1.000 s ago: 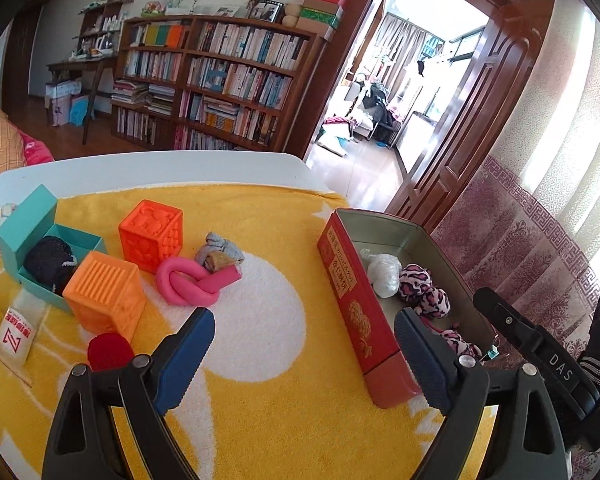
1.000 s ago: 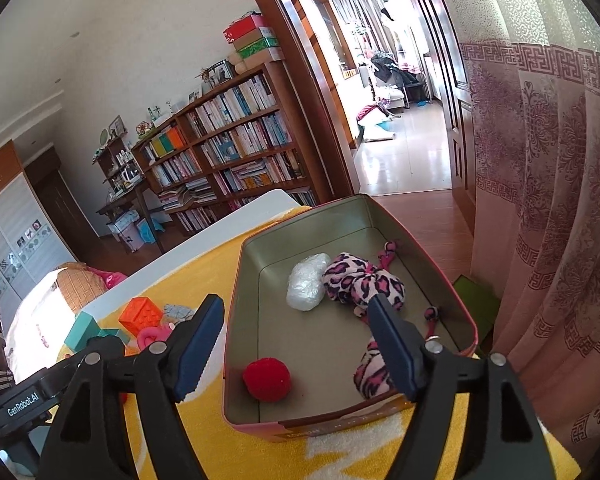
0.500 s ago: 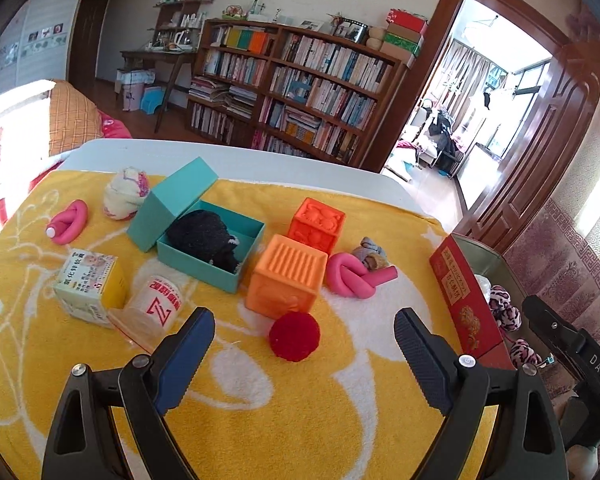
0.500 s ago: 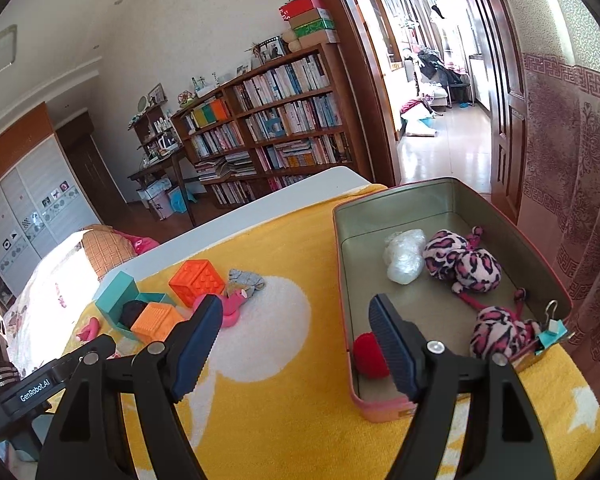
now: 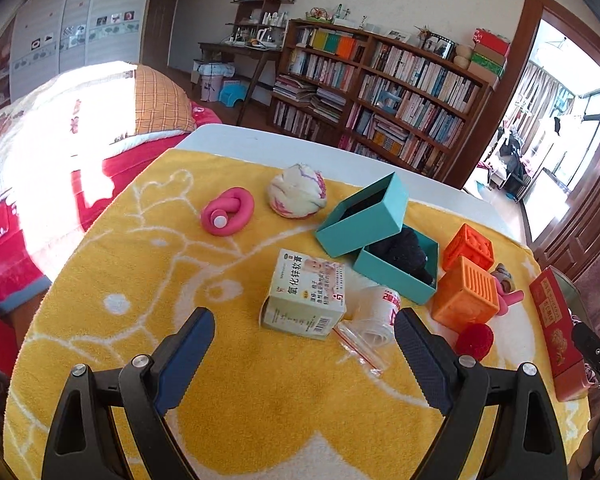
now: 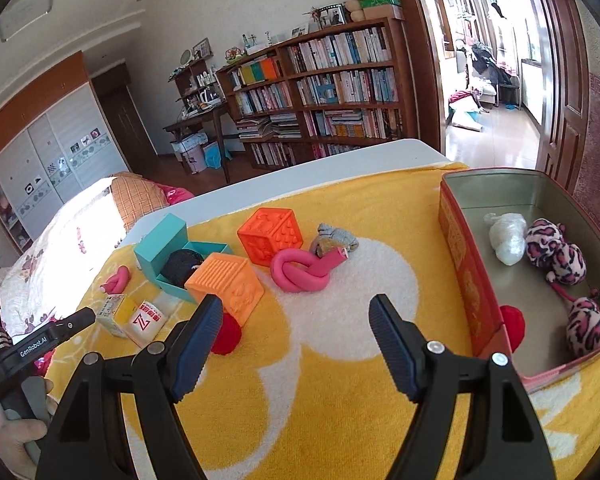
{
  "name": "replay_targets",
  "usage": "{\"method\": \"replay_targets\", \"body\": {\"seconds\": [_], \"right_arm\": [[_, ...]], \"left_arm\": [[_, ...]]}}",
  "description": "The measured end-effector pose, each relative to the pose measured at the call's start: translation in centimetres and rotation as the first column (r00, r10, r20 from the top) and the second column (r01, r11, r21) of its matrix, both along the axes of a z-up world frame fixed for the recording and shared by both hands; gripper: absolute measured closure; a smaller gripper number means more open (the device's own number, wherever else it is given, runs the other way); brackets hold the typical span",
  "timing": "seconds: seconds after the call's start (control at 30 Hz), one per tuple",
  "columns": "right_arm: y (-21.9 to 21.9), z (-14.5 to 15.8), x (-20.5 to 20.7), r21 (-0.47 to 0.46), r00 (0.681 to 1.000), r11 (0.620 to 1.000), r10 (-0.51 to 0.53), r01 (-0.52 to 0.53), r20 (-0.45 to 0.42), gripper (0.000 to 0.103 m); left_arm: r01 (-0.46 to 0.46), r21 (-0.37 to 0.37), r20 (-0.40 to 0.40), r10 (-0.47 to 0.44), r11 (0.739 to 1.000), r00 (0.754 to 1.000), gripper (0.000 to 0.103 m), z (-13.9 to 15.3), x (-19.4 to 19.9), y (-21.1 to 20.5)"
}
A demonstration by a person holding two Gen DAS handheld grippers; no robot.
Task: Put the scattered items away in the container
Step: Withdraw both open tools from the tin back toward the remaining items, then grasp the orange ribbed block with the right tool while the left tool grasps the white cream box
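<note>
My left gripper (image 5: 304,336) stands open above the yellow towel, just short of a white medicine box (image 5: 305,294) and a clear zip bag (image 5: 374,312). Beyond them lie a pink foam knot (image 5: 228,211), a white-purple cloth ball (image 5: 298,196), an open teal box (image 5: 380,236), two orange cubes (image 5: 466,298) and a red pompom (image 5: 474,341). My right gripper (image 6: 296,318) is open and empty over the towel, left of the red tin container (image 6: 466,280). The tin holds a white bag (image 6: 507,238), leopard-print pieces (image 6: 556,248) and a red ball (image 6: 513,322). A second pink knot (image 6: 302,270) lies ahead.
The towel covers a white table (image 6: 340,160) whose far edge faces a bookshelf (image 6: 320,92). A bed (image 5: 60,120) stands off the table's left side. A hand (image 6: 16,432) holds the left gripper's handle at the lower left of the right wrist view.
Both grippers have swung left, away from the tin. The left now faces the medicine box and zip bag; the right has left the tin's inside and hangs over the towel.
</note>
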State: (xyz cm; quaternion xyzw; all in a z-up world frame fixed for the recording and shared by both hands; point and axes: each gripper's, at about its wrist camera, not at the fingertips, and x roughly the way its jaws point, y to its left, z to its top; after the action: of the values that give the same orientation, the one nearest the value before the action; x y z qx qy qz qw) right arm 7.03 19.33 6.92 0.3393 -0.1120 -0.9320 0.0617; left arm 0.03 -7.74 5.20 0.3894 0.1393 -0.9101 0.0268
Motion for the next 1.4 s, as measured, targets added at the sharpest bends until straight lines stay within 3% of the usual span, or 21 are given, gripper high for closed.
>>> {"method": "replay_targets", "body": {"seconds": [0.2,0.4,0.7,0.87,0.93,1.07,1.1,1.23,1.27,1.3,1.33,1.4], "right_arm": [[-3.3,-0.6,-1.2,0.025,0.999,0.999,0.022,-0.023,0.032,0.024],[-5.2,-0.6,-2.8,0.038,0.999,0.999,-0.025,0.023,0.047,0.024],[-8.0,0.0,-5.6,0.074,0.994,0.994,-0.085,0.080,0.067,0.022],[-9.0,-1.2,-7.0,0.098,0.988,0.989,-0.116,0.106,0.098,0.021],[-9.3,-1.9,-7.6,0.110,0.984,0.987,-0.129,0.116,0.122,0.021],[-10.2,-2.8,-8.4,0.098,0.983,0.989,-0.122,0.109,0.139,0.022],[-10.6,-2.9,-8.6,0.111,0.984,0.988,-0.121,0.107,0.131,0.021],[-12.3,-4.5,-10.1,0.192,0.984,0.978,-0.106,0.078,0.140,0.022],[-12.7,-5.0,-10.4,0.212,0.984,0.975,-0.094,0.061,0.151,0.024],[-12.8,-5.4,-10.6,0.230,0.984,0.972,-0.095,0.058,0.153,0.036],[-12.6,-5.6,-10.4,0.227,0.985,0.972,-0.098,0.064,0.144,0.040],[-11.8,-5.4,-10.0,0.191,0.982,0.979,-0.107,0.077,0.153,0.041]], "left_arm": [[0.089,-0.041,0.059,-0.086,0.995,0.995,0.010,-1.3,-2.1,-0.7],[0.160,-0.063,0.087,-0.154,0.985,0.984,0.010,-2.4,-5.0,-0.5],[0.173,0.019,0.130,-0.174,0.985,0.976,0.010,-5.1,-7.3,-1.8],[0.172,-0.007,0.119,-0.170,0.985,0.978,0.010,-5.5,-7.4,-1.3],[0.173,-0.017,0.119,-0.170,0.985,0.978,0.013,-5.5,-7.4,-1.1],[0.167,-0.028,0.112,-0.163,0.985,0.980,0.041,-5.4,-7.2,-1.3],[0.171,-0.023,0.109,-0.168,0.985,0.980,0.043,-5.4,-7.2,-1.4],[0.178,-0.009,0.103,-0.176,0.984,0.979,0.044,-5.3,-7.2,-1.5],[0.180,-0.011,0.103,-0.178,0.984,0.979,0.047,-5.2,-7.3,-1.4],[0.184,-0.014,0.103,-0.182,0.983,0.978,0.047,-5.2,-7.3,-1.3],[0.185,-0.015,0.103,-0.183,0.983,0.978,0.047,-5.1,-7.2,-1.3],[0.181,-0.020,0.101,-0.178,0.983,0.979,0.048,-5.0,-6.9,-1.4]]}}
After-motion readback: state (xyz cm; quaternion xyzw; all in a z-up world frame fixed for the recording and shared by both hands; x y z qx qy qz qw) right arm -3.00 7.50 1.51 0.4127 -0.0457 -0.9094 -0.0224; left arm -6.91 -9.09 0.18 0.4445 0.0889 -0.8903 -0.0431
